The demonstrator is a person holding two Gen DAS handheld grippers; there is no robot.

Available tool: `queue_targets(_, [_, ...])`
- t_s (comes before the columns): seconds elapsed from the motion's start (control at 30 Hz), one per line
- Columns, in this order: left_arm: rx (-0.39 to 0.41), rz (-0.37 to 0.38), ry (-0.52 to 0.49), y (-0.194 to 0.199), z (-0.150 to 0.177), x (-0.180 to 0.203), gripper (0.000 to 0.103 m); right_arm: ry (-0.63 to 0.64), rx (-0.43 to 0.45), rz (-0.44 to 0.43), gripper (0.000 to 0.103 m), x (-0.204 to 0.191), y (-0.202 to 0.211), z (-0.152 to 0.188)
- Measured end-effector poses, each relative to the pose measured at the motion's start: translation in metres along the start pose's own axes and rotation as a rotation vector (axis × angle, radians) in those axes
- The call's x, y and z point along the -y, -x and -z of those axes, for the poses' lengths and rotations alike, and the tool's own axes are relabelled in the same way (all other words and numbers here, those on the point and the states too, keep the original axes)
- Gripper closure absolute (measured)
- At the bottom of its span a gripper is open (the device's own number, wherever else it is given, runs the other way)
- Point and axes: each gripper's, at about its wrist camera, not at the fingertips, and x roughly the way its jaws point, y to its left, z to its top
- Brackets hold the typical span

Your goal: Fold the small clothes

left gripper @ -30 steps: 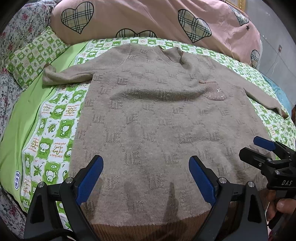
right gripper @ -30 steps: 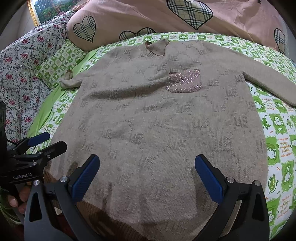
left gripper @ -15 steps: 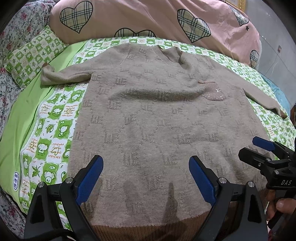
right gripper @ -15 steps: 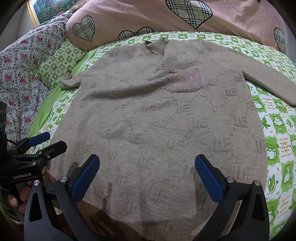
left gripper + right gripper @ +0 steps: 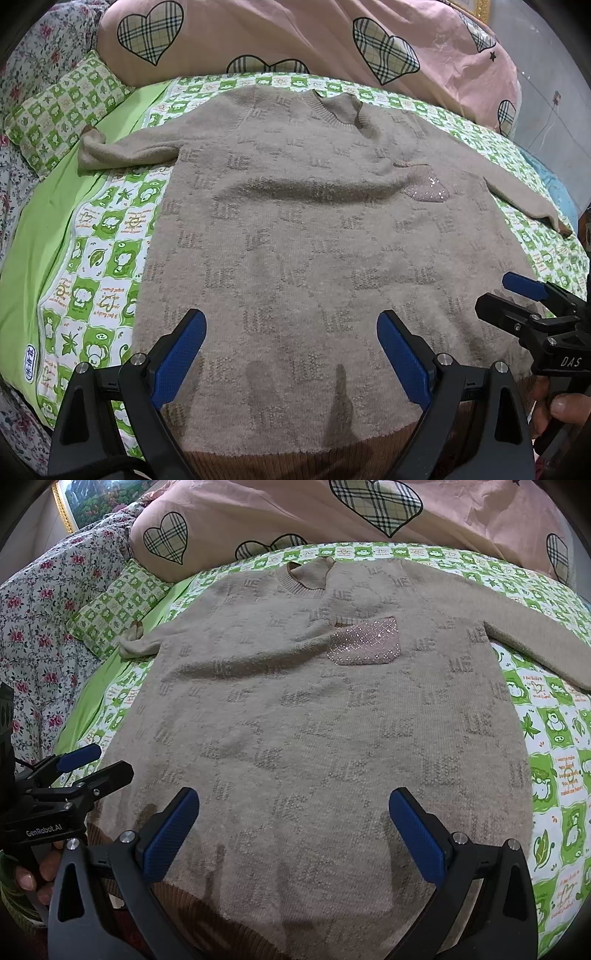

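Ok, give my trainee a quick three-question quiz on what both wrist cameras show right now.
1. True or false: the beige knitted sweater lies folded in half.
2. The sparkly pink chest pocket sits nearer to: A neckline, B brown ribbed hem.
3. Fill in: left gripper and right gripper both have jaws ____.

Key: 1 false, it lies spread flat; 2 A; 3 open.

Pink heart-print duvet (image 5: 295, 40) lies behind green checked sheet (image 5: 99, 240); floral bedding (image 5: 40, 627) alongside.
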Motion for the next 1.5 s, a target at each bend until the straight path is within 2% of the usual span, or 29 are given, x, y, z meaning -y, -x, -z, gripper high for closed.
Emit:
queue_targets(0.17, [0.018,0.001,-0.003,0.0,-0.001,0.001,0.009,-0.001,-0.004,-0.001,0.0,0.0,-0.001,-0.001])
queue_targets(0.37, [-0.006,0.015,-0.001,-0.001,-0.002,0.0,0.009,-0.003,-0.013,-0.001,0.0,0.003,-0.005,-0.001])
queue_targets(0.7, [-0.002,0.023,-0.003,-0.003,-0.004,-0.001,0.009,0.002,-0.006,0.0,0.0,0.003,-0.005,-0.007])
queue_targets(0.97, [0.002,0.002,-0.035,-0.009,-0.017,-0.001,0.009,0.007,-0.008,-0.001,0.0,0.007,-0.007,-0.017])
queue_targets(1.13, [0.04,0.042,-0.05,-0.013,-0.042,-0.01,0.009,0.03,-0.002,-0.008,0.0,0.018,-0.01,-0.034])
queue_targets(1.23, [0.052,0.04,-0.076,-0.018,-0.062,-0.014,0.009,0.038,0.007,0.009,0.0,0.027,-0.012,-0.047])
queue_targets(1.5, [0.022,0.103,-0.178,-0.062,-0.138,-0.033,0.009,0.064,0.022,0.034,0.0,0.058,-0.025,-0.101])
